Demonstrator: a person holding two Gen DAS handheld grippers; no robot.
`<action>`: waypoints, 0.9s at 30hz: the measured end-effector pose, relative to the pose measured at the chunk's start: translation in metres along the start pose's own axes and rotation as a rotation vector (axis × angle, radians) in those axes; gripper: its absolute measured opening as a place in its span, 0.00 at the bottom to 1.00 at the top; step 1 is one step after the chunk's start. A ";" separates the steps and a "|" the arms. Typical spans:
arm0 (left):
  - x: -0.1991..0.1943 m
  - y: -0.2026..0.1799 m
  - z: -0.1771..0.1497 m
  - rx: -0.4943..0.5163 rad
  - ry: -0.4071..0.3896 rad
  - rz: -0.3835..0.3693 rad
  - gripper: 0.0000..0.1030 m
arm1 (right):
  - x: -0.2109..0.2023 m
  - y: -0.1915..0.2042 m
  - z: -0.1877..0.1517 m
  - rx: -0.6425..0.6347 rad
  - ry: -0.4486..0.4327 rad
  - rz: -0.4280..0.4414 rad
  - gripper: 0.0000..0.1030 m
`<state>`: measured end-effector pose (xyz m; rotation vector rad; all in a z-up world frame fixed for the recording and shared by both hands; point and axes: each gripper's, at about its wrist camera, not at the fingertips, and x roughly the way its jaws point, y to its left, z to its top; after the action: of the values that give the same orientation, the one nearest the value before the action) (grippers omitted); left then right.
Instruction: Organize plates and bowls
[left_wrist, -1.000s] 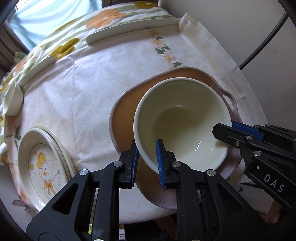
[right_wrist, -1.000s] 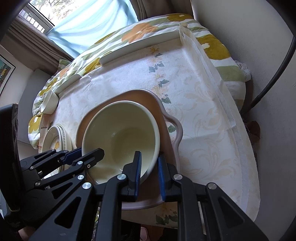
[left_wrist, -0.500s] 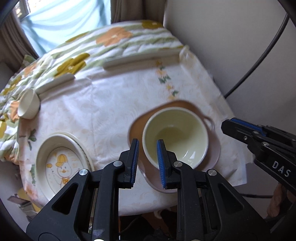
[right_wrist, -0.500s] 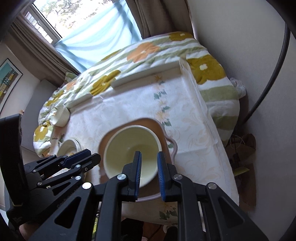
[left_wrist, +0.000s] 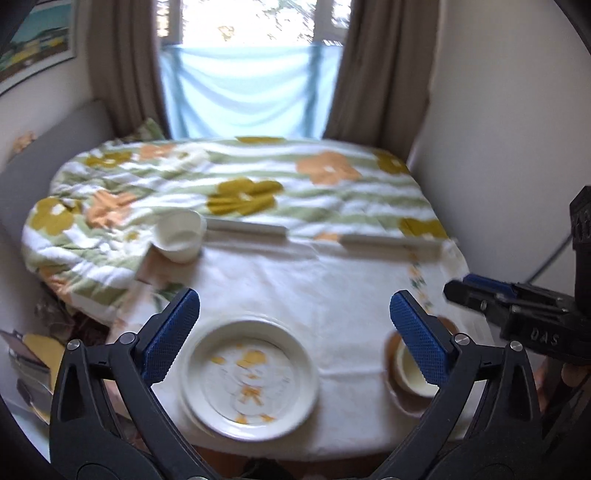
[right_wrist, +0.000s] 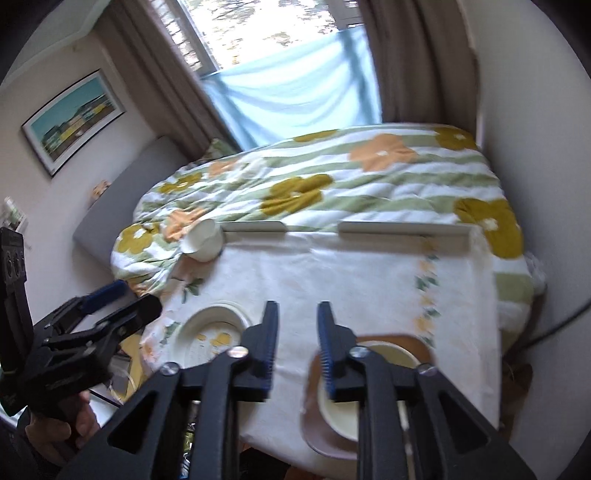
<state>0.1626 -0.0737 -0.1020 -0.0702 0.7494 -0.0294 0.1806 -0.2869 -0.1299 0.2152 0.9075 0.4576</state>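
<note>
At your far left, a small white cup lies tipped on the edge of the tablecloth, against the flowered quilt. Your left gripper now gapes wide and empty; a second ago it pinched the rim of the cream bowl. Between its fingers sits the round, glossy plate with its yellow cartoon print. Further right, the smooth bowl rests inside the brown handled dish. Your right gripper has let go of the rim too, parted moderately, and both have pulled back.
</note>
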 end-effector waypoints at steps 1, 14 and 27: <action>0.003 0.014 0.005 -0.020 0.007 0.008 1.00 | 0.010 0.011 0.007 -0.018 0.002 0.026 0.60; 0.095 0.204 0.046 -0.394 0.143 -0.007 0.99 | 0.143 0.099 0.100 -0.086 0.046 0.119 0.89; 0.271 0.286 0.037 -0.517 0.382 -0.078 0.57 | 0.344 0.116 0.121 0.020 0.346 0.106 0.64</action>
<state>0.3863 0.1993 -0.2802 -0.6000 1.1222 0.0801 0.4249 -0.0219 -0.2581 0.2059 1.2436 0.5959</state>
